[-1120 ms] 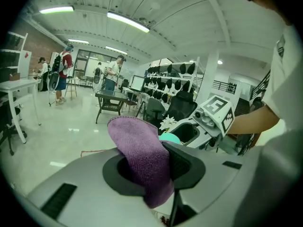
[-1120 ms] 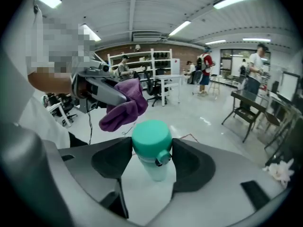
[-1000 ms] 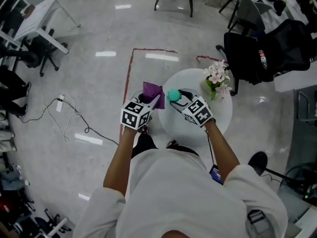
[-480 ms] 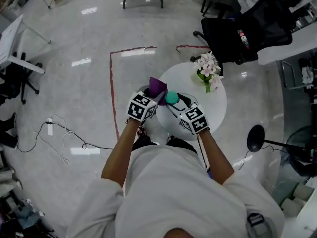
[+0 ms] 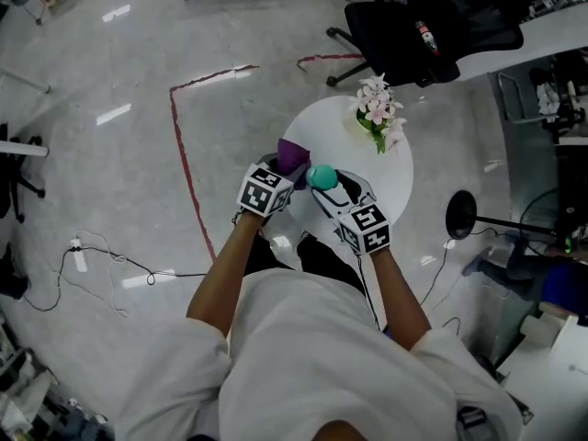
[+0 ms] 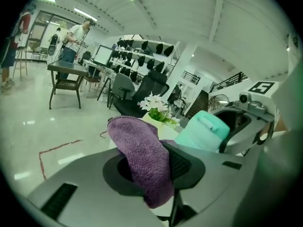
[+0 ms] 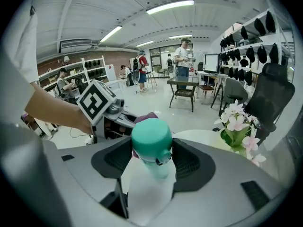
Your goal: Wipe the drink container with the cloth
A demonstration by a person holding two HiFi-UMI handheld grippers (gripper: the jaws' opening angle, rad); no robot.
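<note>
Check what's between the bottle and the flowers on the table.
Nothing stands there: only bare white tabletop lies between the bottle and the flowers. The head view shows it clearly, and the right gripper view agrees.

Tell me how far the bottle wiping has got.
Done: the right gripper clamps the drink bottle, and the left gripper clamps the purple cloth, both over the round table. In hand: the cloth sits right beside the teal lid; contact is unclear. Left: wiping the lid and the pale body, which shows no cloth on it.
</note>
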